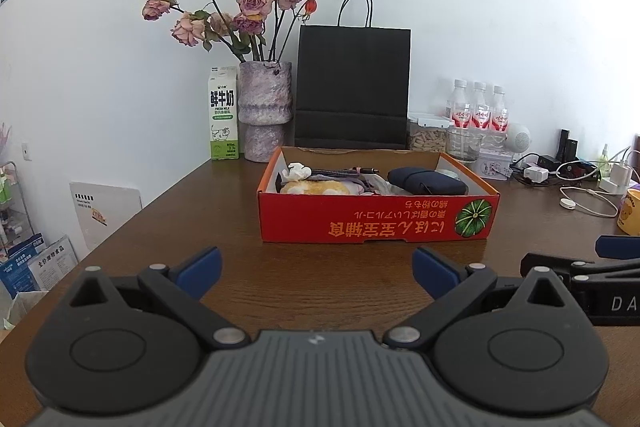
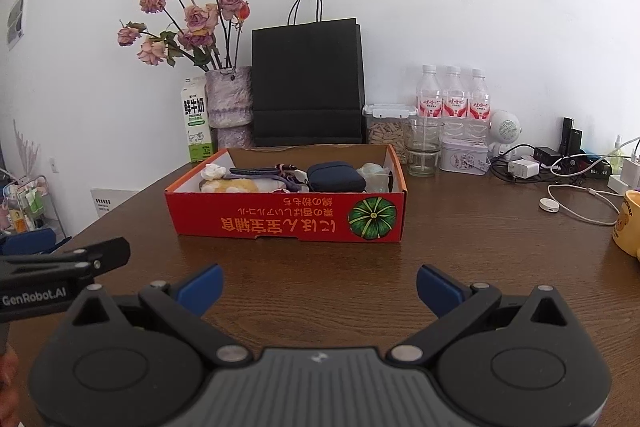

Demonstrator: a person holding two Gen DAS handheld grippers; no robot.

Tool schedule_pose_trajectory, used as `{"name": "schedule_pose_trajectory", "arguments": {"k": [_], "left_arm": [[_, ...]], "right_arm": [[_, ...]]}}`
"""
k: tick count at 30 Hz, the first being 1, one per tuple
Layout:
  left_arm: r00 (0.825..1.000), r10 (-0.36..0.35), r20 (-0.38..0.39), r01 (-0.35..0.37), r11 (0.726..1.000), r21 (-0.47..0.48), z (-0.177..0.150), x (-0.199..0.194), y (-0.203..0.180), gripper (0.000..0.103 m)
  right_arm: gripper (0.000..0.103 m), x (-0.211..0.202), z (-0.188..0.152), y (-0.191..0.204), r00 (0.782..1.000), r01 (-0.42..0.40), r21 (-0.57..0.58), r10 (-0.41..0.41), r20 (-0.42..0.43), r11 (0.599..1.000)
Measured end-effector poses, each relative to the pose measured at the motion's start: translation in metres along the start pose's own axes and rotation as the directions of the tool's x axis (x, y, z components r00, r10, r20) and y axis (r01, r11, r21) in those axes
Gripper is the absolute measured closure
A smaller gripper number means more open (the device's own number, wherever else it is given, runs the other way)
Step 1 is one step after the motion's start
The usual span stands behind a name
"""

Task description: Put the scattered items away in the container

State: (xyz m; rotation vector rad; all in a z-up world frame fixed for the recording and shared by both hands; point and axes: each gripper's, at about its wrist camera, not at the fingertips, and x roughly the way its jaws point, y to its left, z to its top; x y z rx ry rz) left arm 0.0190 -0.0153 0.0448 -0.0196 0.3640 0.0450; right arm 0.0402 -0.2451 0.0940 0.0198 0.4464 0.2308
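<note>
Hovering before the red box [image 1: 376,215], both grippers [image 1: 316,273] [image 2: 320,291] gaped empty (its soft, light contents likely suited pinching mid-body).

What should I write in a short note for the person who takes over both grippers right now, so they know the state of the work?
Left gripper: open, holds nothing, low over the table, in front of the red box.
Right gripper: open, holds nothing, beside the left one, also facing the box.
Items: dark blue pouch, cable, white crumpled piece and yellow soft item all lie inside the box.
Done: no loose item shows on the wood between the grippers and the box.
Left: chargers and cables near the yellow mug at the right remain; I cannot tell if they belong to the job.
</note>
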Motion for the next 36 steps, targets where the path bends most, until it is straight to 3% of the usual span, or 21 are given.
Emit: {"name": "schedule_pose_trajectory", "arguments": {"k": [36], "left_arm": [[0.999, -0.004, -0.039, 0.005, 0.999, 0.042, -0.0060, 0.0043, -0.0059, 0.000]], "right_arm": [[0.000, 0.0045, -0.0052, 0.0079, 0.999, -0.007, -0.015, 0.007, -0.047, 1.000]]}}
